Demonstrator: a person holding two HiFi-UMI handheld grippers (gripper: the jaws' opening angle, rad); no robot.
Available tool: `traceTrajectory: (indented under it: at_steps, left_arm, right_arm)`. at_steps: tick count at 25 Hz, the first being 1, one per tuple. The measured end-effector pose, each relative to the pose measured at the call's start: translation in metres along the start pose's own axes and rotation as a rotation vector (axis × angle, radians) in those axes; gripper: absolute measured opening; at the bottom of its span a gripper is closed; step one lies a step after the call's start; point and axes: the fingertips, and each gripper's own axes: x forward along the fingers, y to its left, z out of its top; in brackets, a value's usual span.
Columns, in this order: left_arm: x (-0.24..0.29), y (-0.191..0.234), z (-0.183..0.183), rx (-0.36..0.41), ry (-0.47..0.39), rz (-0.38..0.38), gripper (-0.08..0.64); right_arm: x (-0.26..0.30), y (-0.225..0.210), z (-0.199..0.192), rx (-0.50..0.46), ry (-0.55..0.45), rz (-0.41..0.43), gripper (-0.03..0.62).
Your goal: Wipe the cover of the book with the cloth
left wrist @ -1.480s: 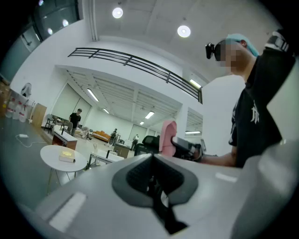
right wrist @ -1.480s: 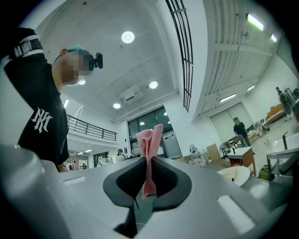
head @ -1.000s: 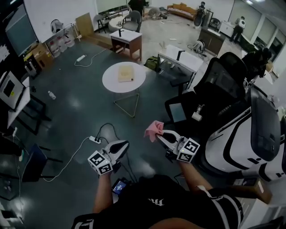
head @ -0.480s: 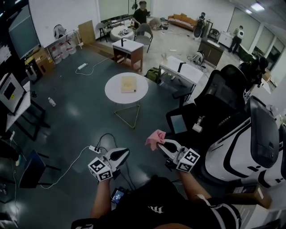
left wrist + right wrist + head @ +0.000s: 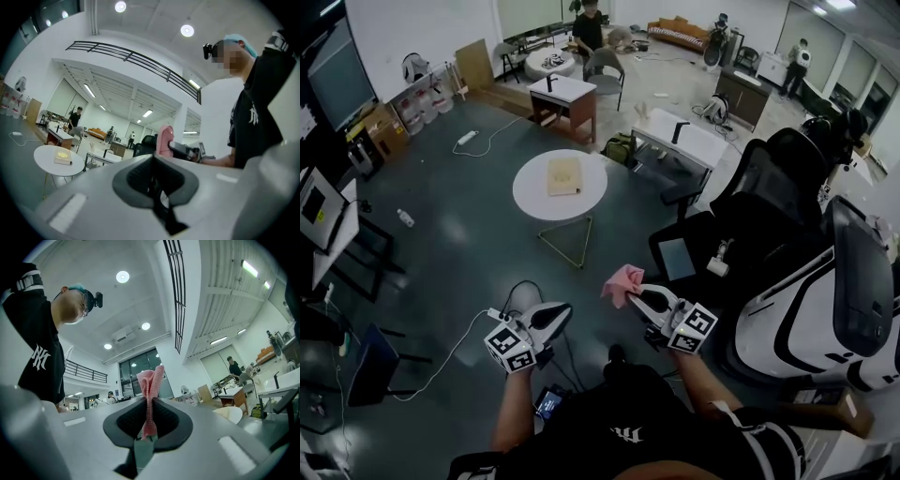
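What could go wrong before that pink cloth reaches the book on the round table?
The power strip and its cable lie on the floor toward the table: a possible trip. The right gripper pinches only a fold of the cloth, so it might slip out. The book lies loose; wiping could slide it.

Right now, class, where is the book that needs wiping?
In the head view the book lies on the round white table, left of centre in the upper half, with a white-topped desk just beyond it.
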Motion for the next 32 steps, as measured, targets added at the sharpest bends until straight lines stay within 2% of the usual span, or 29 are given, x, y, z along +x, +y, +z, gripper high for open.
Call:
traceTrajectory:
  at_steps: [11, 17, 24, 32]
  left_arm:
    - [0.094, 0.104, 0.048, -0.002, -0.015, 0.050, 0.003]
    - [0.124, 0.150, 0.066, 0.022, -0.002, 0.091, 0.003]
    - [0.143, 0.200, 0.077, 0.008, 0.011, 0.135, 0.003]
    - [0.153, 0.288, 0.081, -0.017, -0.004, 0.098, 0.003]
  right_arm:
    - [0.055, -0.130, 0.043, -0.021, 0.018, 0.050, 0.029]
    - [0.089, -0.192, 0.055, -0.055, 0.034, 0.090, 0.029]
    - [0.126, -0.237, 0.056, -0.031, 0.038, 0.113, 0.029]
    - [0.187, -0.290, 0.035, 0.004, 0.067, 0.065, 0.029]
